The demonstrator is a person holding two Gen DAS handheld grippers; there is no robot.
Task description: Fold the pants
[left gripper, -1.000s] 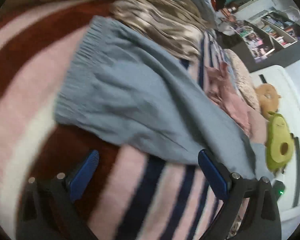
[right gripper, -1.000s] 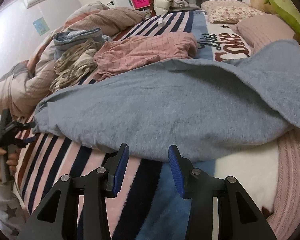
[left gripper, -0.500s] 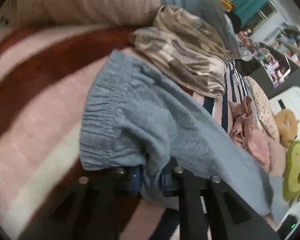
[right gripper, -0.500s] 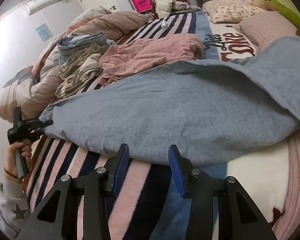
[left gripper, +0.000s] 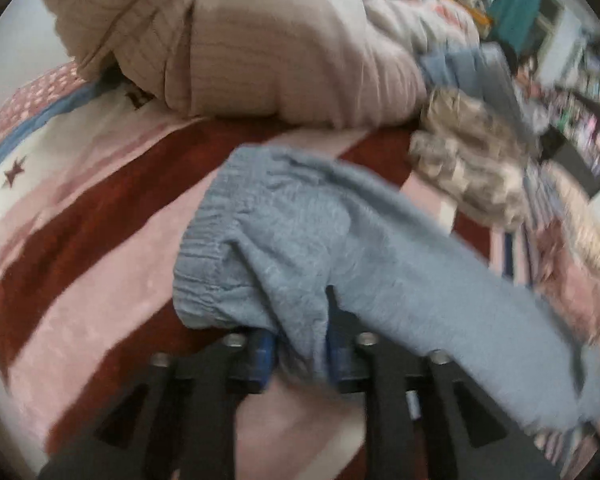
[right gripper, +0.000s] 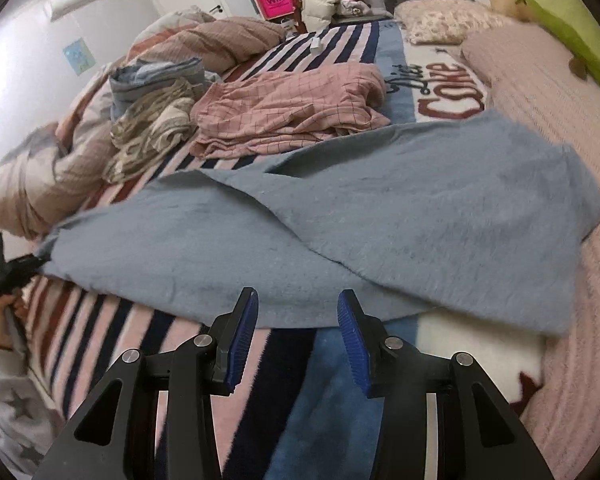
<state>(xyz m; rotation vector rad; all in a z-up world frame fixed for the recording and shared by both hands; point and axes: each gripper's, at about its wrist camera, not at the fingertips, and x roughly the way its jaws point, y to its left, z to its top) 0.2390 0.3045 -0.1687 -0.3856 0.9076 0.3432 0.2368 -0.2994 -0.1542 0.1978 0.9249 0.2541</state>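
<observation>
Pants (right gripper: pixel 340 220) lie spread across the striped blanket (right gripper: pixel 148 328), waistband now bunched and lifted. Left gripper (left gripper: pixel 300 350), wide open a second ago, has clamped the waistband. Right gripper (right gripper: pixel 296 332) still hovers open, empty, just short of the near hem.

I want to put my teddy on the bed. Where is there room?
Free: the striped blanket in front of the blue pants, beside the open right tool, and the pink cover right of them. Crowded: behind, the checked pink cloth and camouflage clothes.
</observation>
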